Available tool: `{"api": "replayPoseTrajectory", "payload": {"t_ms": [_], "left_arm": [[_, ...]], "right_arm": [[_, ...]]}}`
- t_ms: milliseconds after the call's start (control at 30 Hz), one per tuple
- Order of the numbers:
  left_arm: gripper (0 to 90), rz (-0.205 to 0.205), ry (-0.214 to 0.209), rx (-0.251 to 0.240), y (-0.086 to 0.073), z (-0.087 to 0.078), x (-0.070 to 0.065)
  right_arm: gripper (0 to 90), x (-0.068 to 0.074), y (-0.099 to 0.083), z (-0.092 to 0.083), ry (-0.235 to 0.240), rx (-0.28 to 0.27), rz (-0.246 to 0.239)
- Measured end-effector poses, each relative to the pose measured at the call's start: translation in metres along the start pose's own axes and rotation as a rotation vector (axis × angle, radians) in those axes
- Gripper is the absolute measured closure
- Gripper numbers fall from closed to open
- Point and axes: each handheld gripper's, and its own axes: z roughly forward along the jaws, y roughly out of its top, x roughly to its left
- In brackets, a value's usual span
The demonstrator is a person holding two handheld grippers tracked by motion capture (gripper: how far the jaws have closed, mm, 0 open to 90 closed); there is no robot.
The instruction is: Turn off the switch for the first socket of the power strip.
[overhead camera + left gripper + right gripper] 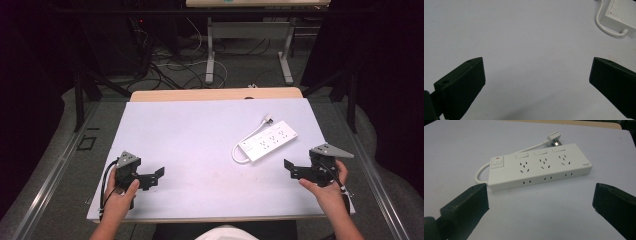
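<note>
Both tongs wide, empty: left tongs, right tongs. I judged power strip, frame centre, rigid, light, slick; grip across narrow sides.

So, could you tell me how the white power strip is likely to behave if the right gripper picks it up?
The power strip looks like a rigid, flat plastic block, so it should stay stiff and not roll. Its smooth casing may slip between the pads. The cord curls loosely to the plug, so it will probably dangle and drag.

Bare tabletop around power strip
</note>
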Motion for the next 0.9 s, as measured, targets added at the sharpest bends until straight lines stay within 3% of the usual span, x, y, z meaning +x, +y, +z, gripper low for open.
{"api": "replayPoseTrajectory", "payload": {"t_ms": [67,133,367,633,700,900], "left_arm": [[0.2,0.002,-0.002,-0.004,0.0,0.001,-0.001],[0.1,-0.001,-0.005,-0.007,0.0,0.002,-0.002],[0.1,0.009,-0.002,-0.003,0.001,-0.001,-0.001],[0.1,0.019,-0.002,-0.014,0.002,-0.003,-0.002],[0.1,0.022,0.003,-0.016,0.002,-0.004,-0.002],[0.1,0.004,0.007,-0.034,0.003,-0.005,0.0]], "right_arm": [[0.0,0.001,0.0,-0.001,-0.004,0.016,-0.011],[0.0,0.002,-0.002,0.003,-0.004,-0.014,-0.01],[0.0,0.001,0.002,0.005,-0.014,-0.01,-0.023],[0.8,0.003,0.013,0.007,-0.003,-0.011,-0.029],[1.8,0.006,0.019,0.01,-0.013,-0.026,-0.053],[2.7,0.01,0.026,0.012,0.003,-0.028,-0.06]]}}
